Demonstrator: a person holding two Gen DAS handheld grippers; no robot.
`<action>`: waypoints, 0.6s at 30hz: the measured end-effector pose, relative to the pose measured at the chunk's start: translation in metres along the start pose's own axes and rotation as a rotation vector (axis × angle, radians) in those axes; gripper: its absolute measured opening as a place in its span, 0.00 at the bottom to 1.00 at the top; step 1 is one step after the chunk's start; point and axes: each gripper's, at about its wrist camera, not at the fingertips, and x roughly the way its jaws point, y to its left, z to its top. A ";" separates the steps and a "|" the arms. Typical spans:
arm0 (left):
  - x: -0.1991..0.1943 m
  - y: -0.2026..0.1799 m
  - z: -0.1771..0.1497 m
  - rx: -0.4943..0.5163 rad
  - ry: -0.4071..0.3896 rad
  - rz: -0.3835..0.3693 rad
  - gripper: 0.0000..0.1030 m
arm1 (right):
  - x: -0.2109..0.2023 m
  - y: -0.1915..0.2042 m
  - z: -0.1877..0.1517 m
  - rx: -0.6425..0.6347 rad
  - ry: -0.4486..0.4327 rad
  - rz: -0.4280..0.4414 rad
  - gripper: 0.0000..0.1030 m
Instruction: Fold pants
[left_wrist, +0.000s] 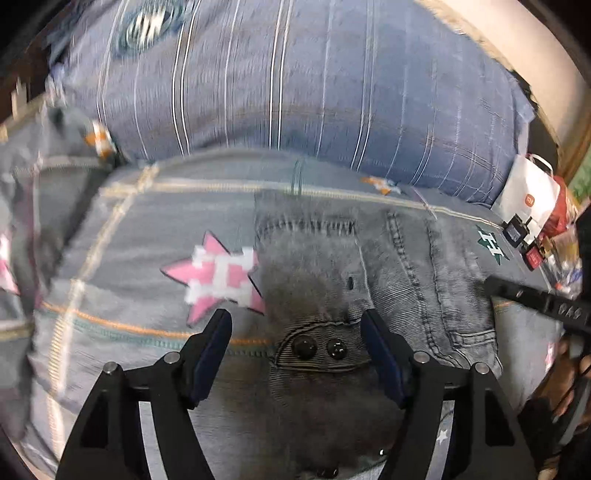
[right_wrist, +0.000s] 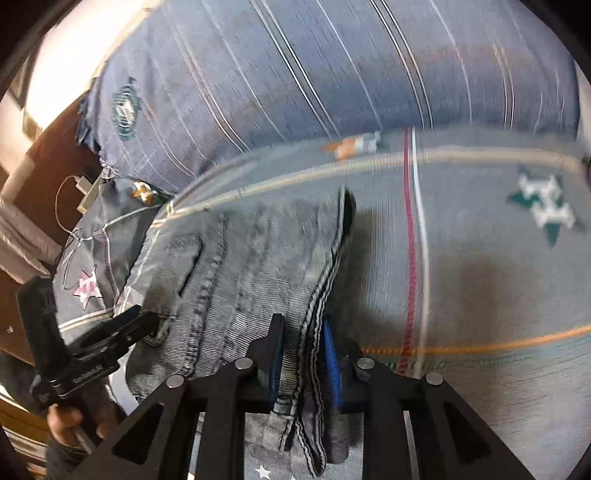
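The faded grey denim pants (left_wrist: 369, 266) are lying bunched on the star-patterned grey bedspread (right_wrist: 480, 266) near its striped-pillow edge, the left tongs (left_wrist: 295, 325) hovering apart above the waistband while the right tongs (right_wrist: 303, 354) are clamping a stitched hem, apparently mid-fold, needing flattening next.

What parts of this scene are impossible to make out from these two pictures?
- Left wrist view: the pants run under the open left hand-held gripper and off the bottom edge.
- Same view: items beside the white bag are too small.
- Right wrist view: cloth inside the shut right hand-held gripper is hidden by its fingers; motion blur smears the bedspread.
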 end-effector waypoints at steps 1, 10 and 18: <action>-0.007 -0.003 -0.001 0.020 -0.020 0.026 0.71 | -0.011 0.009 0.000 -0.028 -0.037 -0.007 0.23; -0.015 -0.010 -0.010 0.041 -0.010 0.099 0.71 | 0.027 0.034 -0.029 -0.177 0.051 -0.110 0.23; -0.024 -0.014 -0.009 0.021 -0.038 0.093 0.71 | -0.009 0.040 -0.013 -0.182 -0.003 -0.088 0.22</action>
